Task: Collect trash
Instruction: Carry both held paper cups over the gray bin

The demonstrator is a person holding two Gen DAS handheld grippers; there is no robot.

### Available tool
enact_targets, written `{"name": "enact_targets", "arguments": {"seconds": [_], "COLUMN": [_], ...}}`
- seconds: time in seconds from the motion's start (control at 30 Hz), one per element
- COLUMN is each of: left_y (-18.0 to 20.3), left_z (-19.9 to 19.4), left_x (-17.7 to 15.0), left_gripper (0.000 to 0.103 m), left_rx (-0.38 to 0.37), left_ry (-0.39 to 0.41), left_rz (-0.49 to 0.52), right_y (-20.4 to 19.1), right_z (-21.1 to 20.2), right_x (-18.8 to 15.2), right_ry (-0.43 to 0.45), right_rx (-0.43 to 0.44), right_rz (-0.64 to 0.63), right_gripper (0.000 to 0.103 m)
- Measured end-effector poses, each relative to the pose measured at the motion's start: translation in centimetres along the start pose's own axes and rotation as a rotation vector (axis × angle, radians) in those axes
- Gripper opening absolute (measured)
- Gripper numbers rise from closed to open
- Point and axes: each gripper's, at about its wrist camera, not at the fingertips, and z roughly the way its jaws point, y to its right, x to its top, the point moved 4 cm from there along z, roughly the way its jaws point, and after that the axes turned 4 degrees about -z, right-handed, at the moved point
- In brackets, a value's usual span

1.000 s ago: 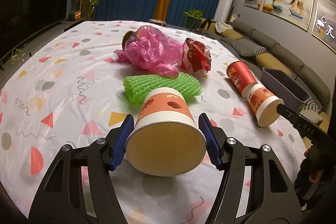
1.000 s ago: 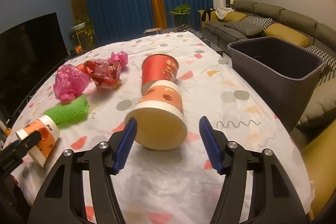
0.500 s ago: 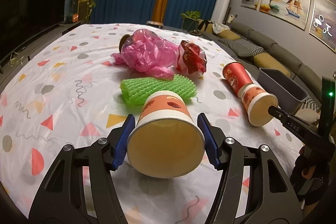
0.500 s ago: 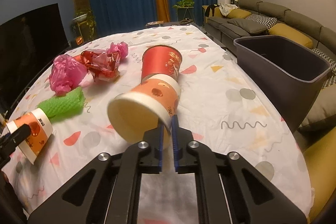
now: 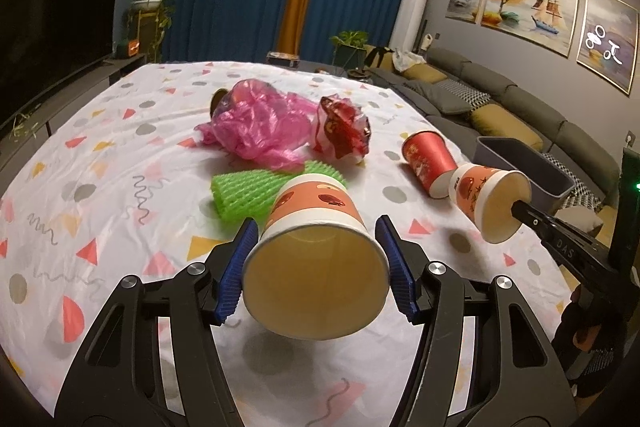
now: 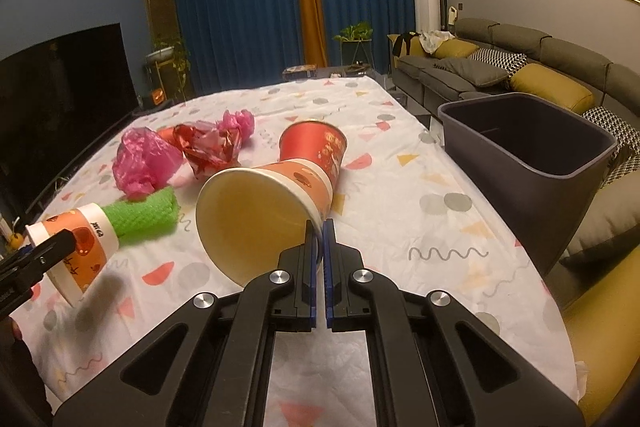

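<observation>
My left gripper [image 5: 315, 239] is shut on an orange paper cup [image 5: 316, 279], its blue pads pressing both sides near the rim. The cup's mouth faces the camera, and a shadow lies on the cloth under it. My right gripper [image 6: 319, 231] is shut on the rim wall of a second orange cup [image 6: 256, 211], which hangs tilted above the table. In the left wrist view that second cup [image 5: 492, 203] shows at the right. A red cup [image 6: 316, 147] lies on its side just behind it.
Green foam netting [image 5: 248, 191], a crumpled pink bag [image 5: 260, 123] and a red foil wrapper [image 5: 340, 131] lie mid-table on the patterned cloth [image 5: 100, 187]. A grey bin [image 6: 528, 147] stands off the table's right edge, before a sofa [image 6: 560, 83].
My right gripper closed on the second orange cup's rim and lifted it, tilted, away from the red cup. The left gripper kept the first cup between its pads.
</observation>
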Motion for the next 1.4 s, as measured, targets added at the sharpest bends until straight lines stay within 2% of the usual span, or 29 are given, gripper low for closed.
{"name": "enact_targets", "arguments": {"seconds": [0.57, 1.1, 1.4], "left_y": [5.6, 12.2, 17.4], "left_z": [1.3, 3.5, 4.7], "left_x": [2.5, 4.6, 5.7], "left_gripper": [0.059, 0.058, 0.058], "left_rx": [-0.084, -0.167, -0.232], "left_ry": [0.036, 0.05, 0.057], "left_rz": [0.072, 0.144, 0.196], "right_y": [1.9, 6.2, 9.6], "right_z": [-2.0, -3.5, -4.4], "right_x": [1.0, 2.3, 3.4], "right_ry": [0.065, 0.132, 0.18], "right_rx": [-0.008, -0.053, -0.102], "right_rz": [0.053, 0.112, 0.152], "right_gripper": [0.004, 0.004, 0.004]}}
